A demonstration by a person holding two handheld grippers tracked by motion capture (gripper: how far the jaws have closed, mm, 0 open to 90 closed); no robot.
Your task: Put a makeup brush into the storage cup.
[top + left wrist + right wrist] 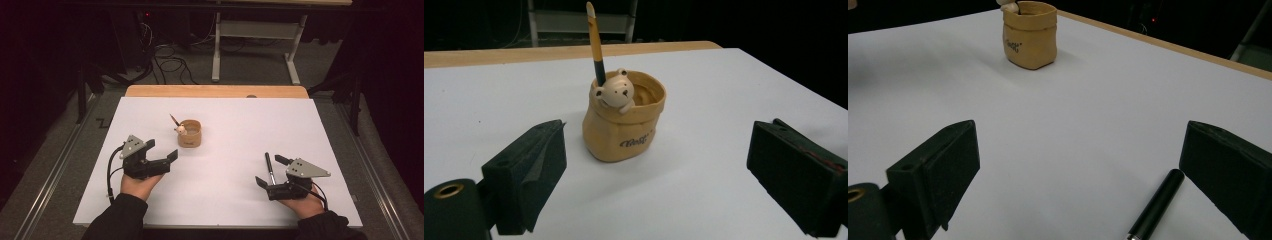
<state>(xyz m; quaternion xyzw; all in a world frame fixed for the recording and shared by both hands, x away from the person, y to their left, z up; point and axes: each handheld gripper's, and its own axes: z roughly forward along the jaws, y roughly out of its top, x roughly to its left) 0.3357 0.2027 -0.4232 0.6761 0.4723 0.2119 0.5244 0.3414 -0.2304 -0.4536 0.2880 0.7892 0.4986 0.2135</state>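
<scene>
Left hand-held gripper [162, 150] sits low over the desk [225, 200], forearm coming in from the bottom edge, jaws aimed up-right at the tan pouch-style holder [190, 133] — jaws apart, nothing between them, holder just beyond the tips and not touched. Right hand-held gripper [270, 171] rests at the desk's near right, pointed left and slightly away, jaws spread wide around the black pen [270, 169] lying flat on the white surface; pads not pressing on it. Holder stands upright mid-desk, left of centre, with a bear figure [615, 93] on its rim and a yellow-and-black pencil [595, 42] standing in it, tilted. Dark script logo on the holder's front — too small to read.
</scene>
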